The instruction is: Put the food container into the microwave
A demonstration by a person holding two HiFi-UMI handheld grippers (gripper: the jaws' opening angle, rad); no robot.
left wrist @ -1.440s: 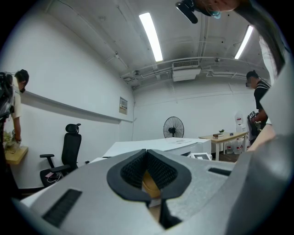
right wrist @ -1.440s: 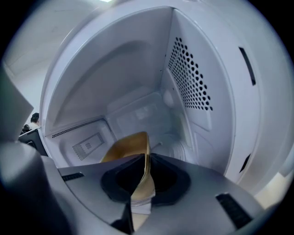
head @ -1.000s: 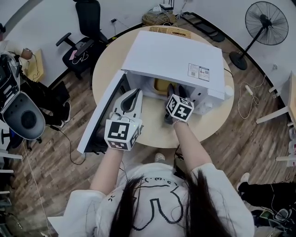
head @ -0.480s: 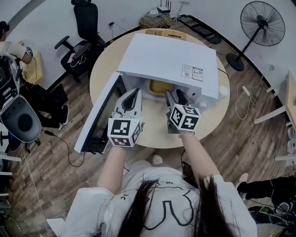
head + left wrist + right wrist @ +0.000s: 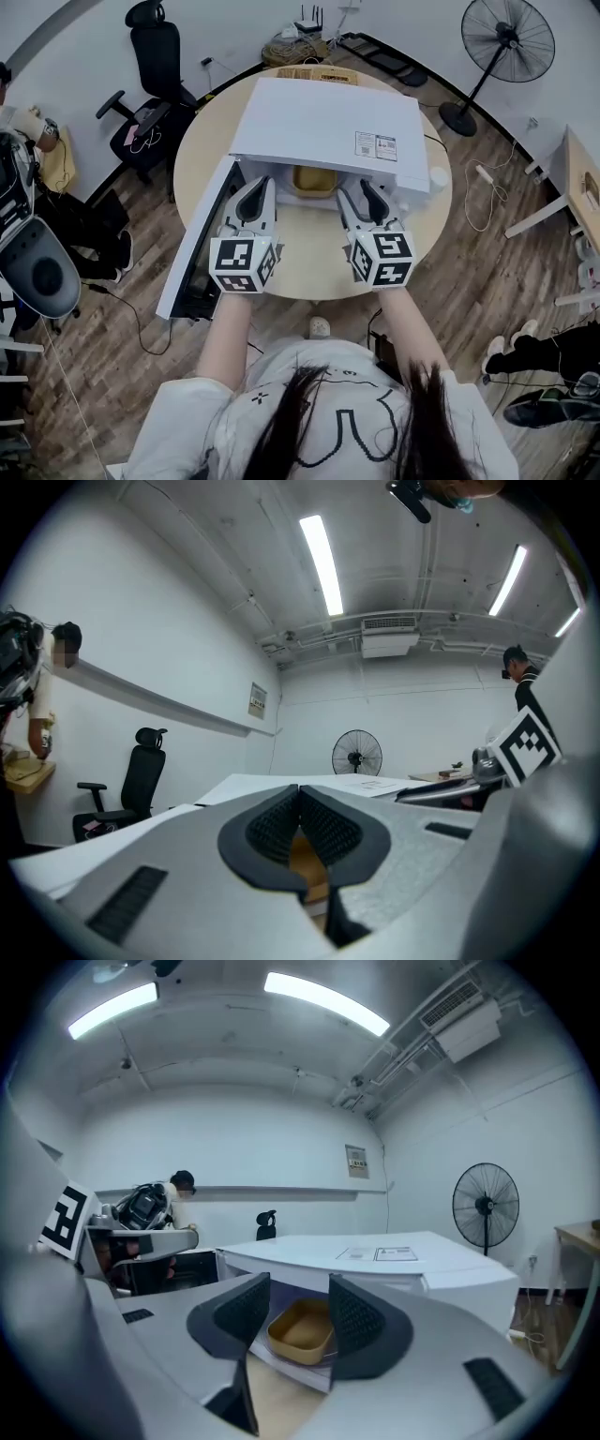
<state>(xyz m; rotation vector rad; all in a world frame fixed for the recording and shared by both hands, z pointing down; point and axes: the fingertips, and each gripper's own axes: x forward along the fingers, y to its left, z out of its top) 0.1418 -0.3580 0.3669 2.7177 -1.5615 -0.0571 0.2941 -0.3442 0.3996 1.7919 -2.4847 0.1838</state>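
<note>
The white microwave (image 5: 323, 122) stands on the round table with its door (image 5: 199, 242) swung open to the left. A yellow food container (image 5: 312, 179) sits inside the cavity, on the turntable; it also shows as the container (image 5: 302, 1327) in the right gripper view. My right gripper (image 5: 358, 191) hangs in front of the opening, open and empty, its gripper (image 5: 298, 1290) gap framing the container from a short way off. My left gripper (image 5: 262, 185) is beside the door, shut on nothing, with its gripper (image 5: 300, 791) pads meeting at the tips.
The round wooden table (image 5: 309, 258) has a bare strip in front of the microwave. A standing fan (image 5: 506, 39) is at the far right, a black office chair (image 5: 153, 56) at the far left. A person sits at the left edge (image 5: 19, 122). Cables lie on the floor.
My right gripper has drawn back out of the microwave mouth toward the table's near edge, leaving the container inside. The left gripper shifted slightly back too.
</note>
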